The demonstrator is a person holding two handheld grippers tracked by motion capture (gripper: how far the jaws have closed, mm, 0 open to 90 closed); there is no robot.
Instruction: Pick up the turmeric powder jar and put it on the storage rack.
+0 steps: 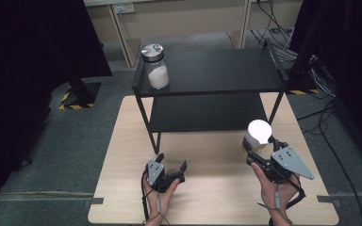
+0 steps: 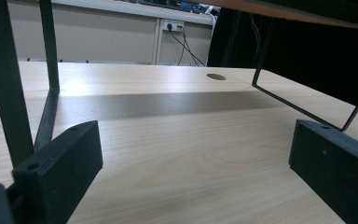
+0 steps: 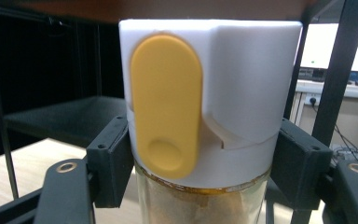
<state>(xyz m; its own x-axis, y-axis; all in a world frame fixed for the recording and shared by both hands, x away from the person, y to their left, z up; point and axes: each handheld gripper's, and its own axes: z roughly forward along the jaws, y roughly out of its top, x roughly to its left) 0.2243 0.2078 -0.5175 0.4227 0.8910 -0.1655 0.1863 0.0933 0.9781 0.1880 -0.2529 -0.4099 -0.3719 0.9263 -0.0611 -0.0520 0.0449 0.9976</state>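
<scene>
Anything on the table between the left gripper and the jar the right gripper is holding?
Nothing: in the high view, bare table separates the left gripper from the white-lidded jar clamped in the right gripper.

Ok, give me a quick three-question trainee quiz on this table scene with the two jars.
1. True or false: the right hand-held gripper is shut on the white-lidded jar.
2. Where does the metal-lidded jar stand? A) tabletop B) the shelf's top level C) floor
3. What is between the jaws of the left hand-held gripper?

Key:
1. True.
2. B, at the left end of the black shelf.
3. Nothing; they stand open over the wooden table.
</scene>
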